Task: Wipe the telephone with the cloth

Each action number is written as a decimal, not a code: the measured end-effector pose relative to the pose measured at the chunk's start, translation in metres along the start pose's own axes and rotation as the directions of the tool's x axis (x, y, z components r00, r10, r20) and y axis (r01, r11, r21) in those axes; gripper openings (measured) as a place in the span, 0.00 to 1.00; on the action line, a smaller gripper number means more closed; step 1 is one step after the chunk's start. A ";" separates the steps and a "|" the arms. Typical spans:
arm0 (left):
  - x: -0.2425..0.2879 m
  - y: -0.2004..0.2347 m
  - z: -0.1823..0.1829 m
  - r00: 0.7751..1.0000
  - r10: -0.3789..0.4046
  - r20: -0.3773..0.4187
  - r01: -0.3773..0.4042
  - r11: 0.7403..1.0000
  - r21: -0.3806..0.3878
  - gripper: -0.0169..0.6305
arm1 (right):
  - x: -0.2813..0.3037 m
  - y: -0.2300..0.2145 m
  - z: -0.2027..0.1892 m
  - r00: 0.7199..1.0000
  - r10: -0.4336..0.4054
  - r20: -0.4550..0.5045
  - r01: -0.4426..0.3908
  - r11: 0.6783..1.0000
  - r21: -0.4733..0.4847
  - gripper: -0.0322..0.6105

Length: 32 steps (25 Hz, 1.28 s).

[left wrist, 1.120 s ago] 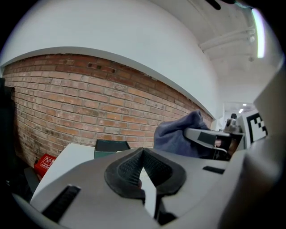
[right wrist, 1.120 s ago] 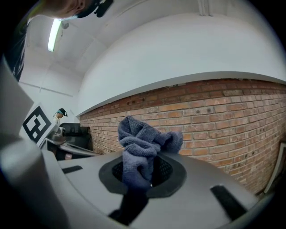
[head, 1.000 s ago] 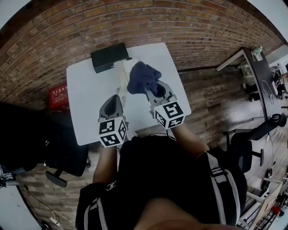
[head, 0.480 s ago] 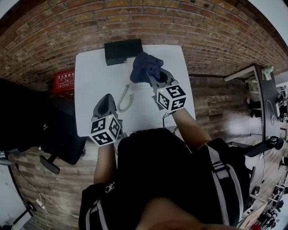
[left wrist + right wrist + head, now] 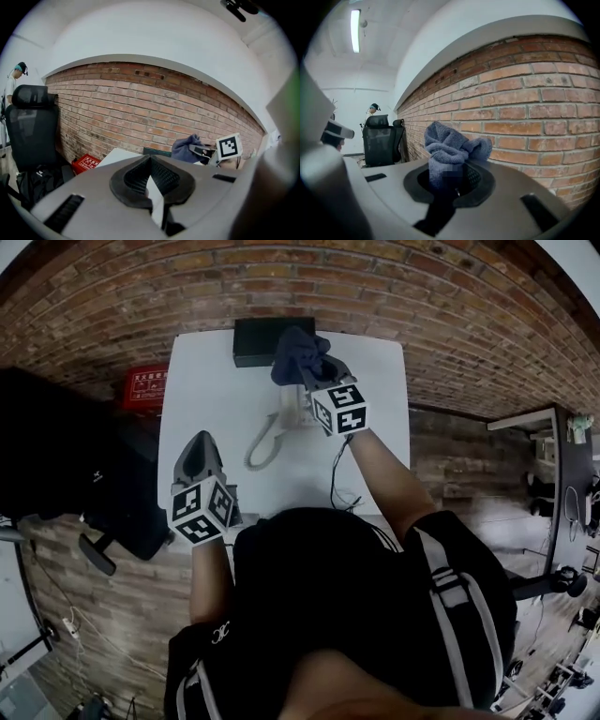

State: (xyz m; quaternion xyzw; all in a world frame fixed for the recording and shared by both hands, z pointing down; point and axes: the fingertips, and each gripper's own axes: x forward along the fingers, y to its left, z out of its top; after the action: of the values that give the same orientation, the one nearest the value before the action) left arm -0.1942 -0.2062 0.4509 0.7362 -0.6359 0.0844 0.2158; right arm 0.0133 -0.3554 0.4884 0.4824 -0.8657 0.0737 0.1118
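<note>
A white telephone (image 5: 266, 439) lies on the white table (image 5: 206, 390), its handset curving toward me and its base partly hidden under my right gripper. My right gripper (image 5: 305, 371) is shut on a bunched blue cloth (image 5: 298, 354), held over the phone's far end, close to the black box. In the right gripper view the cloth (image 5: 451, 145) sticks up out of the closed jaws (image 5: 450, 180). My left gripper (image 5: 199, 454) hovers over the table's near left part, apart from the phone. Its jaws (image 5: 151, 176) are shut with nothing between them, and the cloth (image 5: 185, 147) shows beyond.
A black box (image 5: 258, 338) sits at the table's far edge against the brick wall. A dark cable (image 5: 334, 474) trails off the near edge. A red case (image 5: 145, 387) and a black office chair (image 5: 66, 474) stand left of the table. A person (image 5: 11, 84) stands far off.
My right gripper has carried the cloth farther across the table, up over the phone toward the black box. My left gripper has drawn back toward the near left edge.
</note>
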 end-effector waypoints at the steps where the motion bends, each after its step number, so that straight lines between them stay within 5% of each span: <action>1: 0.000 0.001 -0.001 1.000 0.013 0.003 -0.013 1.000 0.003 0.02 | 0.010 -0.007 -0.007 1.000 -0.001 -0.016 0.001 1.000 -0.006 0.09; 9: -0.001 0.014 -0.008 0.995 0.099 0.002 -0.099 0.995 -0.018 0.02 | 0.079 -0.025 -0.058 0.984 -0.010 -0.176 -0.014 0.991 -0.133 0.09; 17: 0.005 0.018 -0.015 0.992 0.127 -0.019 -0.127 0.992 -0.024 0.02 | 0.108 -0.017 -0.114 0.936 -0.014 -0.352 -0.062 0.978 -0.202 0.09; 22: 0.009 0.022 -0.022 0.992 0.121 -0.037 -0.122 0.992 -0.028 0.02 | 0.112 -0.020 -0.129 0.948 0.016 -0.318 -0.058 0.991 -0.122 0.09; 32: 0.018 0.014 -0.024 0.997 0.066 -0.044 -0.067 0.997 -0.023 0.02 | 0.100 -0.010 -0.135 0.934 0.001 -0.358 -0.049 0.991 -0.125 0.09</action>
State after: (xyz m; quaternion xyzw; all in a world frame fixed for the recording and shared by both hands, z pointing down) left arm -0.2012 -0.2139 0.4823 0.7099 -0.6563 0.0997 0.2354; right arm -0.0121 -0.4104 0.6455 0.4414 -0.8400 0.1039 0.2978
